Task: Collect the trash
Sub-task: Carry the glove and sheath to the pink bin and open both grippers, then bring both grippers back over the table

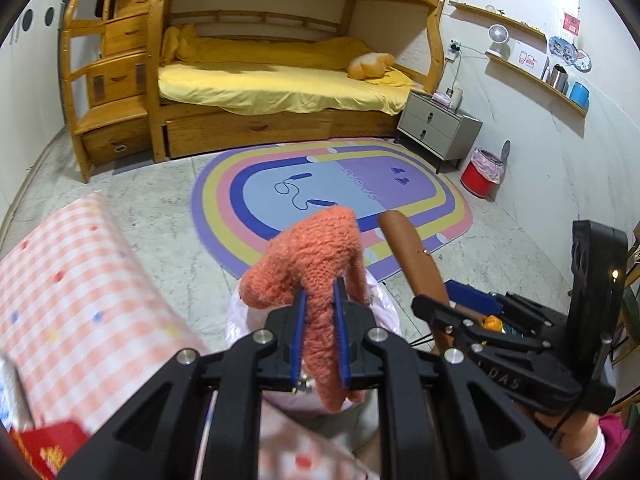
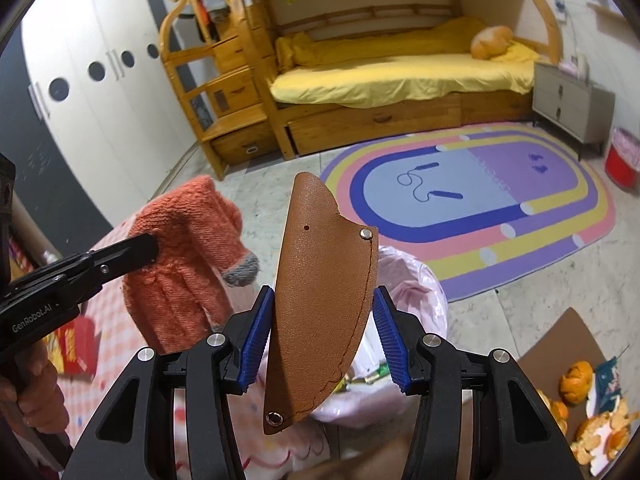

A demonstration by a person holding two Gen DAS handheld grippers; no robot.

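Two grippers are held up side by side over a pink-lined trash bag (image 2: pixel 404 292), each carrying one thing. The left gripper (image 1: pixel 320 332) has its blue pads pressed nearly together on an orange knitted glove (image 1: pixel 316 276), pinching it around the middle so the fingers of the glove stick up above the pads and the cuff hangs below them. The right gripper (image 2: pixel 324 332) stands about half spread, its blue pads clamped on the two edges of a brown leather sheath (image 2: pixel 324 292) with a rivet near its upper corner and an eyelet at its lower tip; the sheath stands upright between the pads. In the right wrist view the glove shows to the left of the sheath, near it but apart. The bag's open mouth lies just below and behind both held things. A pink checked cloth (image 1: pixel 72 280) covers the surface at the left, and orange peels (image 2: pixel 592 412) lie on a brown board at the lower right. Beyond are a striped oval rug (image 1: pixel 332 196), a wooden bunk bed (image 1: pixel 256 80) and a red bin (image 1: pixel 480 176).
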